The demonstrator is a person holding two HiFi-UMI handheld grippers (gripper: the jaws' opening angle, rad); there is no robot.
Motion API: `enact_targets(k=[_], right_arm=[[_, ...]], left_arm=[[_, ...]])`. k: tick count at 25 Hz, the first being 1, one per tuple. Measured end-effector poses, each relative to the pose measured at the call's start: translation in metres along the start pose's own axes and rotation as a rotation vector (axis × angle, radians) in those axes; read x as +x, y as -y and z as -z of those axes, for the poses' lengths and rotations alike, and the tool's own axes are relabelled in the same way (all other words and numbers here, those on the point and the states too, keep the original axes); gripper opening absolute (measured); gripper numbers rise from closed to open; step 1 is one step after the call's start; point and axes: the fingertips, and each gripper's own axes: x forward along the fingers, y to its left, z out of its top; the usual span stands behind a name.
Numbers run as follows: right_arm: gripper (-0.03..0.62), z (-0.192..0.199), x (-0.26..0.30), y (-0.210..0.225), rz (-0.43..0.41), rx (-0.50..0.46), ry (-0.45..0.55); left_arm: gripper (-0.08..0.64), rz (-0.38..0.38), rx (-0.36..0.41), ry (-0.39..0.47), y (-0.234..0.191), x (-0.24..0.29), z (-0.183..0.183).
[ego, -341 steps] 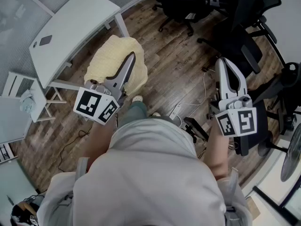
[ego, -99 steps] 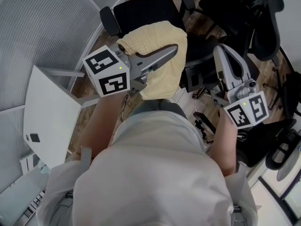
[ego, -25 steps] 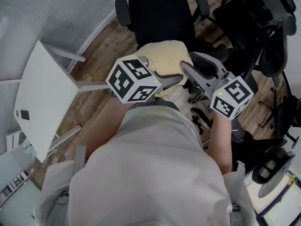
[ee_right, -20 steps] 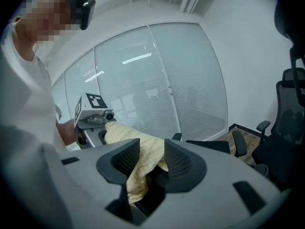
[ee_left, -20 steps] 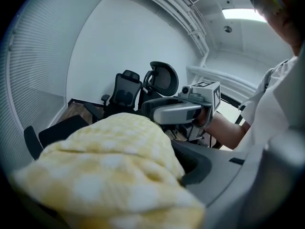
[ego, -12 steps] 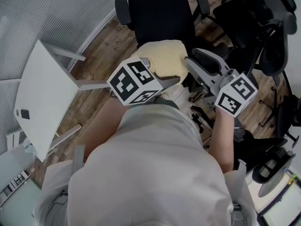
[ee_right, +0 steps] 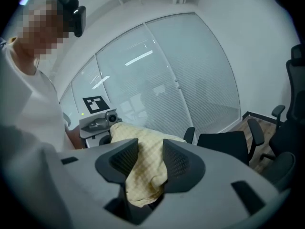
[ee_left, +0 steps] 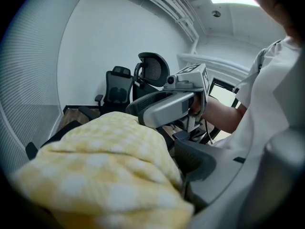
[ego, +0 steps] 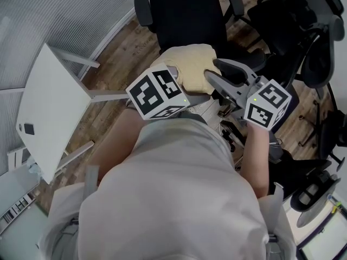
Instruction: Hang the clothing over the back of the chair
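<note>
The left gripper [ego: 196,95] and right gripper [ee_right: 150,162] have just spread their jaws around the yellow waffle-weave cloth [ego: 190,64]. It sits bunched on the black office chair's [ego: 184,15] back edge and could slide off.

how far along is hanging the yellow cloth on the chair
Done, it seems: the yellow cloth lies bunched at the near edge of the black chair, apparently over its hidden backrest. In hand: the jaws of the left hand-held gripper and right hand-held gripper have just been opening, with cloth between both. Left: draw both clear and check it hangs.
</note>
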Motion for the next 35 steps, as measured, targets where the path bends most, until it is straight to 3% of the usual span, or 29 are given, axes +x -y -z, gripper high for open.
enact_targets(k=[12, 35], right_arm=[[0.055, -0.007, 0.001, -0.002, 0.0, -0.013, -0.011], [0.041, -0.01, -0.011, 0.017, 0.119, -0.056, -0.017]], left_arm=[[0.27, -0.02, -0.024, 0.029, -0.008, -0.007, -0.003], [0.27, -0.08, -0.07, 0.135, -0.028, -0.028, -0.009]])
